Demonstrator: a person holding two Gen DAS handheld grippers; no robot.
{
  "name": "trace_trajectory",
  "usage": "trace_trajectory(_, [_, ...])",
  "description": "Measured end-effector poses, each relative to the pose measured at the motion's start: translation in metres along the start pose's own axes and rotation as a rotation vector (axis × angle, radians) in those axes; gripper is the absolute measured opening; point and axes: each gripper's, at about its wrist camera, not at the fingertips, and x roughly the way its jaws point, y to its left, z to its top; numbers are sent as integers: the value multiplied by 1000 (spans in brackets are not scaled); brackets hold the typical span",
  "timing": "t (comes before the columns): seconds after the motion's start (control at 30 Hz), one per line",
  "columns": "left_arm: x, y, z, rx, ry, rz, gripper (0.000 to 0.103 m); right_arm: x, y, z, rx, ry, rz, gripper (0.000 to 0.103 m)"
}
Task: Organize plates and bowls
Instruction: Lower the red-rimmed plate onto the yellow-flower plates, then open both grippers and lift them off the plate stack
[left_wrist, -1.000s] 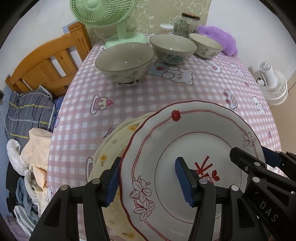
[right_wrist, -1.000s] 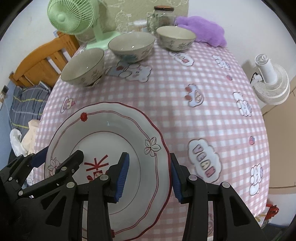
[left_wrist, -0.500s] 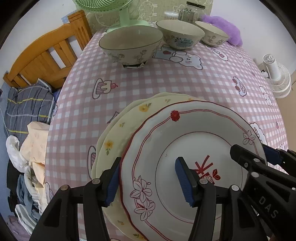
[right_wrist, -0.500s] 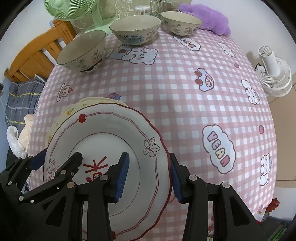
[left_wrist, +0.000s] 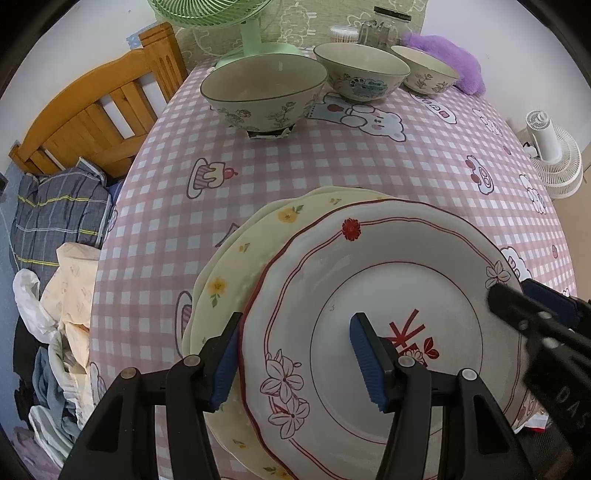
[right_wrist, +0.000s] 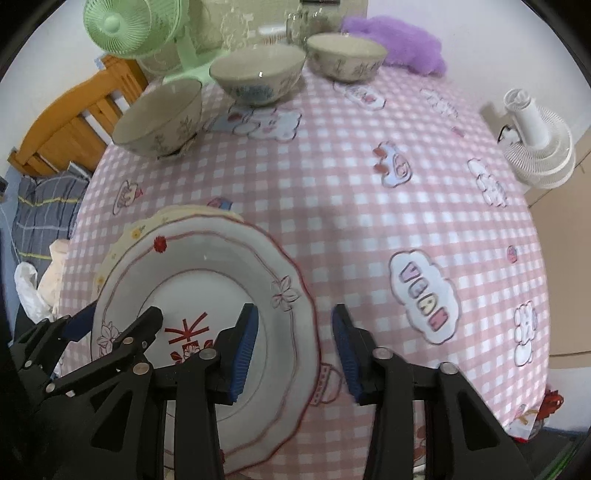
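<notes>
Yellow floral plates (left_wrist: 236, 273) now show much more from under the left edge of the red-rimmed plate (left_wrist: 388, 295) than a second ago, and the three bowls (left_wrist: 264, 88) look nearer. Both grippers point steeply down over the near part of the pink checked tablecloth (left_wrist: 369, 166). Open cloth stretches between the plates and the bowls, and to the right of the plates. The left gripper (left_wrist: 295, 365) grips the red-rimmed plate's left rim, one pad at the outer edge and one inside the well. The right gripper (right_wrist: 291, 347) has the plate's right rim between jaws that have just been closing; its right pad stands clear of the rim. Only the right wrist view, which is blurred, shows that gap. The red-rimmed plate overlaps the yellow ones, offset to their right; whether it rests on them is unclear
</notes>
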Motion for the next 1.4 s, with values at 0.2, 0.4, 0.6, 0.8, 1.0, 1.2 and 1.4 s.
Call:
trace_trajectory(0.2, [-3, -1, -1, 0, -5, 25, 58, 0, 3, -2, -34, -14, -31, 22])
trace_trajectory(0.4, [-5, 8, -5, -3, -11, 67, 57, 15, 4, -8, -2, 32, 33, 22])
trace_trajectory(0.6, [-3, 10, -6, 8, -34, 105, 57, 15, 13, -4, -12, 14, 33, 22])
trace_trajectory(0.8, [0, 10, -4, 15, -55, 105, 66, 16, 15, -4, -21, 3, 33, 22])
trace_trajectory(1.0, [-3, 11, -5, 20, -54, 81, 77, 11, 16, -2, -23, -13, 41, 28])
trace_trajectory(1.2, [-20, 13, 3, 24, -89, 49, 86, -10, 25, 7, -41, -74, 59, 64])
trace_trajectory(1.4, [-39, 24, 27, -22, -151, 19, 89, -24, 37, 27, -62, -115, 76, 70])
